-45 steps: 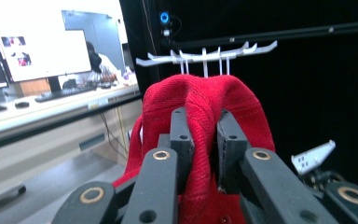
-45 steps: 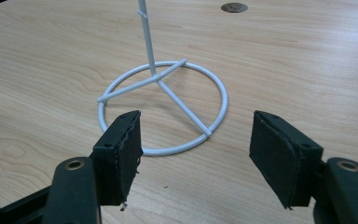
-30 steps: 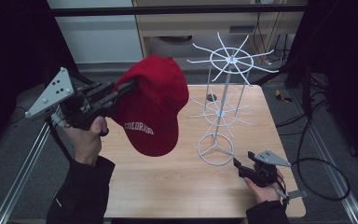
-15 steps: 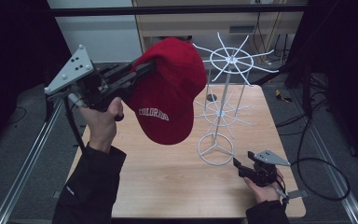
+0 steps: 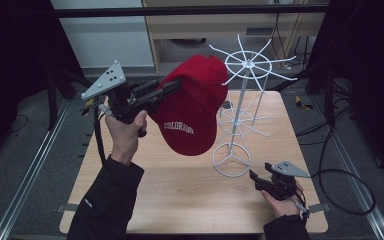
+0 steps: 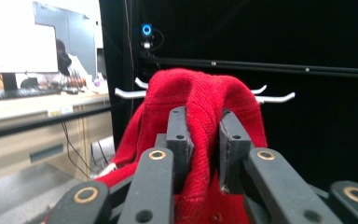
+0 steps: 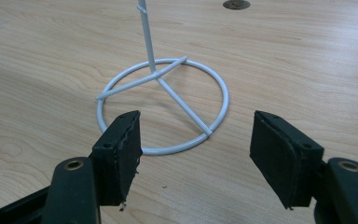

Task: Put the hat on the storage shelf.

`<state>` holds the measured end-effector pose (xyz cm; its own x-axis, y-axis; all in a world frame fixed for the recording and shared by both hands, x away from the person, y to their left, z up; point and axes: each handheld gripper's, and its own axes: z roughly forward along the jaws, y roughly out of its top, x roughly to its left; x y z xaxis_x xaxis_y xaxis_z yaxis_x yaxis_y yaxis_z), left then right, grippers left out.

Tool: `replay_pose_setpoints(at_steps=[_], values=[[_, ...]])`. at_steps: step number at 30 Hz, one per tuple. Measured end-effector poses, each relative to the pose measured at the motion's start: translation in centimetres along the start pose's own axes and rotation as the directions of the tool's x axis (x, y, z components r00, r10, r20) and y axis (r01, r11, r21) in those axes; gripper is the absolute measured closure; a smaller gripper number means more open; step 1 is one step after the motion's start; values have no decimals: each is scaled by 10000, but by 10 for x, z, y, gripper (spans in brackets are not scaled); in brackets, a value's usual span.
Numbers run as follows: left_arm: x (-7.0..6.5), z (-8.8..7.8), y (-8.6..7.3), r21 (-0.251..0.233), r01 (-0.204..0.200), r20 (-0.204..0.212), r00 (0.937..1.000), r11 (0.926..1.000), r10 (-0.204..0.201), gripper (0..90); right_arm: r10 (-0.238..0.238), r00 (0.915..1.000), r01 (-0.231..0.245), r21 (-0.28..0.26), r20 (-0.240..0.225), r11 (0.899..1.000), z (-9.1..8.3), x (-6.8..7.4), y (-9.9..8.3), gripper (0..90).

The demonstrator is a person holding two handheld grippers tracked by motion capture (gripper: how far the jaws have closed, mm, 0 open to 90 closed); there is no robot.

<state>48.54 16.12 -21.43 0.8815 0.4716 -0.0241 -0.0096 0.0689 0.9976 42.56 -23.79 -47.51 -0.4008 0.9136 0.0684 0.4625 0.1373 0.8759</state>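
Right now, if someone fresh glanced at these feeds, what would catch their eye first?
The red cap with white lettering, held up in the air by the left gripper, whose jaws pinch its fabric and have just been easing open a little. Just right of it stands the white wire rack, the cap's crown close to its top spokes. The right gripper rests low near the table's right front corner, jaws open toward the rack's ring base.

The red baseball cap (image 5: pixel 192 112) looks like matt woven cloth, slightly fuzzy, with stitched white lettering; the hat rack (image 5: pixel 240 107) is thin wire coated glossy white; the table (image 5: pixel 180 190) shows pale, smooth wood grain; the right gripper (image 7: pixel 193 154) has matt black pads, rough-edged.
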Motion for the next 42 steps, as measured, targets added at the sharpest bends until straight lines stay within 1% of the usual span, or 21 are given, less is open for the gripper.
replay_pose_setpoints(at_steps=[2,6,7,9,12,14,15,16,21,23,25,31,33,35,38,40,41,42], values=[[2,-1,-7,217,127,-17,9999,9997,-126,765,40,10000,-40,29,-12,10000,0,0,0,340],[5,-1,-17,665,251,-140,9996,9975,-243,765,22,10000,-22,26,5,10000,0,0,0,340],[5,-1,-17,665,251,-140,9996,9975,-243,766,54,10000,-54,28,-3,10000,0,0,0,340],[6,1,-23,943,320,-201,9993,9950,-302,765,44,10000,-44,35,-2,10000,0,0,0,340],[7,3,-28,1039,397,-229,9990,9938,-375,765,64,10000,-63,54,-13,10000,0,0,0,340],[8,4,-31,1148,476,-377,9983,9922,-436,758,40,10000,-40,58,-5,10000,0,0,-1,340],[8,4,-31,1148,476,-377,9983,9922,-436,750,40,10000,-40,58,-5,10000,0,0,-1,340],[8,4,-32,1191,511,-499,9977,9916,-454,750,28,10000,-28,68,-6,10000,0,0,-1,340],[9,3,-35,1260,589,-820,9954,9903,-488,670,6,10000,-6,69,1,10000,0,0,-1,339],[9,2,-36,1250,644,-880,9947,9901,-536,642,15,10000,-15,75,5,10000,1,0,-1,339],[9,1,-37,1250,657,-933,9942,9900,-542,590,13,10000,-13,75,5,10000,1,1,-1,339],[7,-4,-38,1262,566,-964,9943,9904,-446,473,17,10000,-17,73,30,10000,1,0,-1,338],[5,-6,-38,1259,506,-996,9943,9908,-381,448,22,10000,-23,77,38,10000,1,0,-1,338],[5,-8,-39,1317,526,-942,9947,9899,-404,450,42,10000,-42,81,34,10000,1,0,-1,338],[5,-9,-40,1352,478,-995,9944,9897,-345,444,40,10000,-41,106,59,9999,1,0,-2,337],[4,-12,-40,1312,498,-1014,9942,9901,-365,418,23,10000,-23,96,76,10000,1,0,-2,337],[2,-16,-40,1247,509,-1115,9931,9909,-370,407,40,10000,-40,81,67,10000,1,-1,-2,336],[2,-16,-40,1247,509,-1115,9931,9909,-370,396,40,10000,-40,81,67,10000,1,-1,-2,336]])
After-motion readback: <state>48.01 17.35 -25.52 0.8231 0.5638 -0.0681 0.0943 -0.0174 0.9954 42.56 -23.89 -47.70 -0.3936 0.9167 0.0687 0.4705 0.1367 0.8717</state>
